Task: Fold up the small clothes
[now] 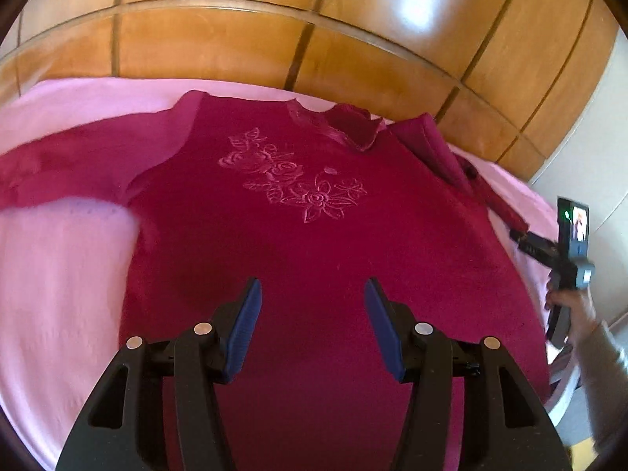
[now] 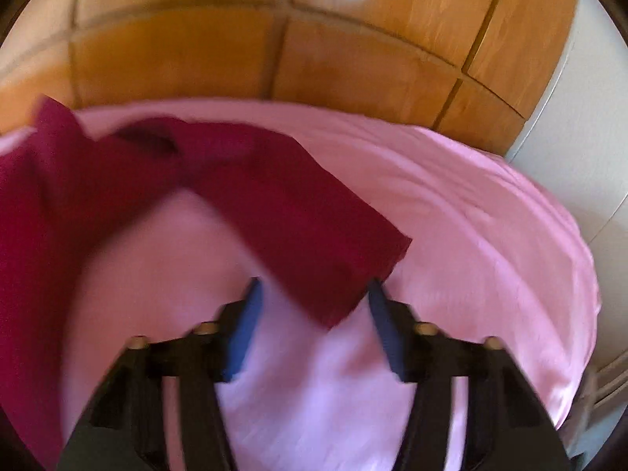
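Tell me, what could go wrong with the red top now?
1. The right claw is open with the sleeve end between its fingers; the view is blurred, so it may close on the pink sheet too.
2. The collar is flipped and rumpled; a fold could press that crease in.
3. The left claw hovers open over the top, so pulling the sleeve could drag it crooked.

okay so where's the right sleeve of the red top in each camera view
Left wrist view: the right sleeve runs down the upper right toward the right tool.
Right wrist view: the sleeve crosses the centre, its cuff end between the open fingers.
Shared landmark: the wooden panelling behind the pink sheet.
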